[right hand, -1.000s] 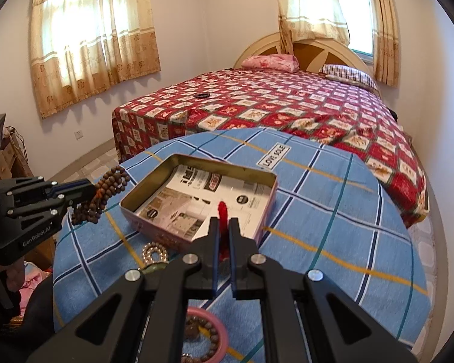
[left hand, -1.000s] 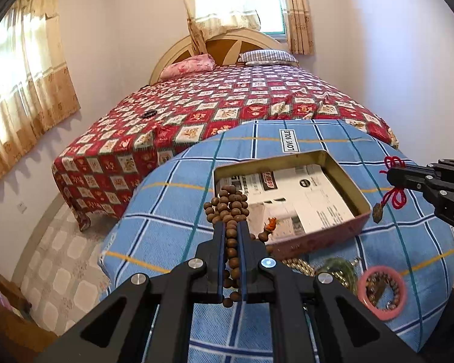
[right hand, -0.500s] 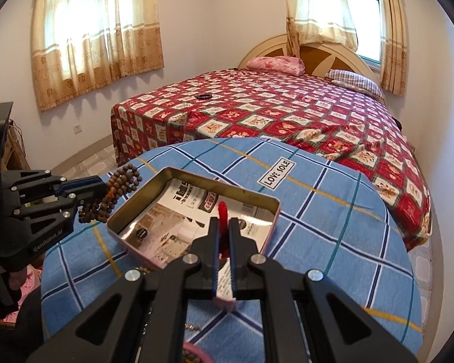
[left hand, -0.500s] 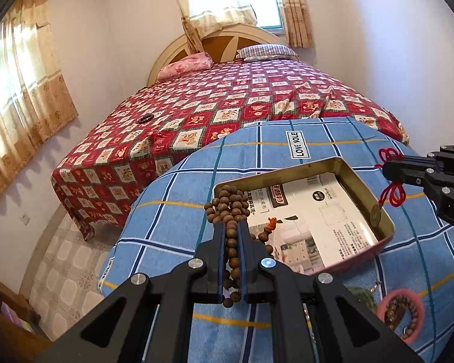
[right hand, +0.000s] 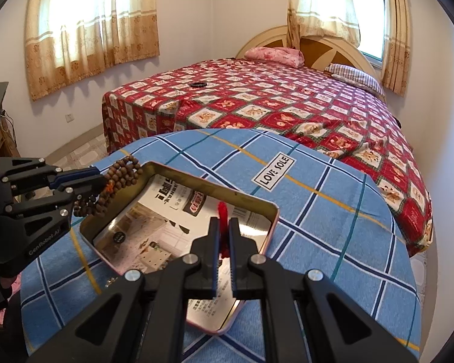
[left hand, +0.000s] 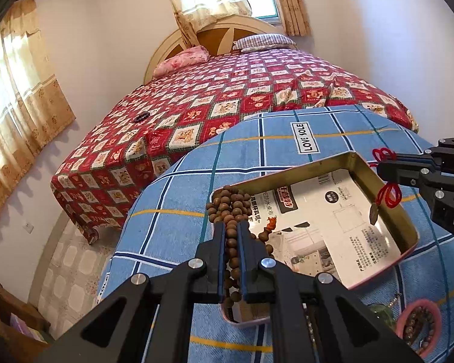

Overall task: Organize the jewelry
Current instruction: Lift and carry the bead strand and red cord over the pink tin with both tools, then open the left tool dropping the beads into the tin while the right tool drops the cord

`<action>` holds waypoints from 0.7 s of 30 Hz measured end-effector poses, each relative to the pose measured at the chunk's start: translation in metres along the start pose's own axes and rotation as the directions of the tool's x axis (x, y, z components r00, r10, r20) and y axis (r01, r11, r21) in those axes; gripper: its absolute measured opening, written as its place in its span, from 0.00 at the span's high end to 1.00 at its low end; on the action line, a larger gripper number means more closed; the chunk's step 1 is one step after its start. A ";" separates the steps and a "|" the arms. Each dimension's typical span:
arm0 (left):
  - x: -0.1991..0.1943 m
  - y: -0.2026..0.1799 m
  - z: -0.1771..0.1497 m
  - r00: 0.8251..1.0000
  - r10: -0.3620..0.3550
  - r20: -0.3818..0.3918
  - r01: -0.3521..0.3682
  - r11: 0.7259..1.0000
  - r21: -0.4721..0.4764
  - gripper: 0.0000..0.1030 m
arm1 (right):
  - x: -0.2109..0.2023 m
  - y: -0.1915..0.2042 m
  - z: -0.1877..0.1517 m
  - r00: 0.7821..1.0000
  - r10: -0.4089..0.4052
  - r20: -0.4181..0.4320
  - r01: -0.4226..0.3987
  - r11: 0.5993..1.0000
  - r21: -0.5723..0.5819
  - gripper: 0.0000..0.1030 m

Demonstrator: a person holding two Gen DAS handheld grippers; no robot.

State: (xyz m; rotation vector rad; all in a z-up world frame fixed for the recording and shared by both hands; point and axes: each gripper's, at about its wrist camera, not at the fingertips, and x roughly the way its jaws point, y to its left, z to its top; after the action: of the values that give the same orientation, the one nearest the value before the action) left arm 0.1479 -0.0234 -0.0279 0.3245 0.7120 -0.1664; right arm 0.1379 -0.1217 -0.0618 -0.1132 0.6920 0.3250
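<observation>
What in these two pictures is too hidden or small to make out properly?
- Pink ring with beads, left wrist view: cut off by the frame's dark edge.
- Green item beside it: partly behind the left gripper, unidentifiable.
- Red cord, right wrist view: its lower part is hidden between the right gripper's fingers.
- Dark object on the bed: too small.

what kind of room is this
Most likely a home bedroom. A large bed with a red patchwork quilt and pillows fills the background, and curtained windows line the walls. The jewelry tin sits on a blue plaid cloth by the bed's foot.
</observation>
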 end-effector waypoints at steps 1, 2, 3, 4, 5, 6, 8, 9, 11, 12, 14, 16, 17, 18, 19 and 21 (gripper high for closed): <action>0.003 0.000 0.000 1.000 0.001 -0.004 -0.001 1.000 0.000 0.93 | 0.002 0.000 0.000 1.000 -0.001 -0.004 0.001 1.000 -0.001 0.93; 0.004 0.000 -0.001 1.000 0.002 -0.006 -0.002 1.000 0.002 0.93 | 0.005 0.000 0.000 1.000 -0.001 -0.009 0.001 1.000 -0.001 0.93; 0.006 0.000 -0.001 1.000 0.007 -0.009 -0.007 1.000 0.004 0.93 | 0.007 0.001 -0.001 1.000 -0.002 -0.014 0.002 1.000 -0.003 0.93; 0.009 0.000 -0.002 1.000 0.012 -0.013 -0.012 1.000 0.006 0.93 | 0.009 0.001 -0.001 1.000 -0.002 -0.017 0.002 1.000 -0.004 0.93; 0.012 0.000 -0.002 1.000 0.012 -0.020 -0.012 1.000 0.005 0.93 | 0.011 0.001 -0.002 1.000 -0.003 -0.022 0.003 1.000 -0.006 0.93; 0.014 0.001 -0.002 1.000 0.013 -0.023 -0.013 1.000 0.004 0.93 | 0.013 0.001 -0.002 1.000 -0.005 -0.026 0.005 1.000 -0.008 0.93; 0.019 0.001 -0.002 0.999 0.017 -0.032 -0.017 1.000 0.007 0.93 | 0.016 0.001 -0.002 0.999 -0.006 -0.033 0.006 1.000 -0.011 0.93; 0.021 0.001 -0.003 0.999 0.018 -0.037 -0.018 1.000 0.008 0.93 | 0.017 0.001 -0.003 0.999 -0.007 -0.037 0.007 1.000 -0.012 0.93; 0.024 0.000 -0.003 0.999 0.020 -0.044 -0.019 1.000 0.014 0.93 | 0.020 0.000 -0.003 0.999 -0.007 -0.044 0.007 1.000 -0.013 0.93; 0.026 -0.001 -0.003 0.999 0.021 -0.047 -0.020 1.000 0.016 0.93 | 0.021 0.000 -0.003 0.999 -0.009 -0.047 0.008 1.000 -0.015 0.93; 0.029 0.000 -0.003 0.998 0.023 -0.052 -0.022 1.000 0.019 0.93 | 0.024 0.000 -0.004 0.998 -0.010 -0.054 0.009 1.000 -0.021 0.93; 0.030 -0.001 -0.003 0.998 0.023 -0.055 -0.022 1.000 0.021 0.93 | 0.027 0.001 -0.005 0.998 -0.012 -0.059 0.011 1.000 -0.028 0.93; 0.031 -0.002 -0.003 0.998 0.023 -0.056 -0.022 0.999 0.024 0.93 | 0.028 0.001 -0.005 0.998 -0.014 -0.061 0.012 0.999 -0.031 0.93; 0.032 -0.003 -0.003 0.998 0.024 -0.058 -0.023 0.999 0.028 0.93 | 0.029 0.001 -0.005 0.998 -0.016 -0.064 0.014 0.999 -0.034 0.93; 0.033 -0.003 -0.003 0.998 0.024 -0.060 -0.022 0.999 0.031 0.93 | 0.031 0.001 -0.006 0.998 -0.017 -0.067 0.014 0.999 -0.036 0.93; 0.035 -0.004 -0.003 0.998 0.026 -0.063 -0.024 0.999 0.037 0.93 | 0.033 0.001 -0.007 0.997 -0.019 -0.072 0.016 0.999 -0.038 0.92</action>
State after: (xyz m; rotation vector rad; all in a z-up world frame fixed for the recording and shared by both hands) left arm 0.1710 -0.0277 -0.0539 0.3744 0.7678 -0.1456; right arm 0.1575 -0.1134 -0.0884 -0.1675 0.7561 0.3186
